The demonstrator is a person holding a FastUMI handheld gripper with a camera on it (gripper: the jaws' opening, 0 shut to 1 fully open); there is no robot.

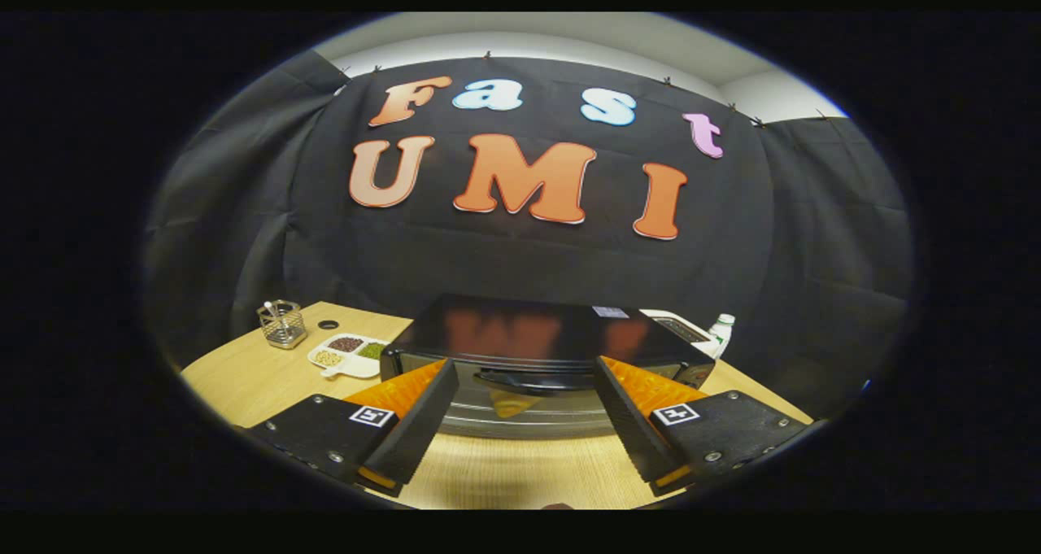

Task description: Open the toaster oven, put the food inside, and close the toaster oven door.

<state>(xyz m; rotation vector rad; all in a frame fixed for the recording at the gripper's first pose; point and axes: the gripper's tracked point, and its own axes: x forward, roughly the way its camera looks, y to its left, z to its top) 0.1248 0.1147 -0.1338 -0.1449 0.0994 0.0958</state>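
**Toaster oven, door shut, ahead of my gripper**

I list: gripper [520, 391], fingers spread wide, holding nothing. Toaster oven [545, 351] on the wooden table [244, 375], just ahead of the fingers, its door handle [529, 381] between their tips. Beside the oven: divided snack dish [348, 353], wire mesh holder [282, 324]. Behind it: plastic bottle [720, 330].

The gripper's [520, 391] spread fingers hide the toaster oven's [545, 338] front corners; the divided tray's [351, 352] contents (three small heaps) are too small to identify.
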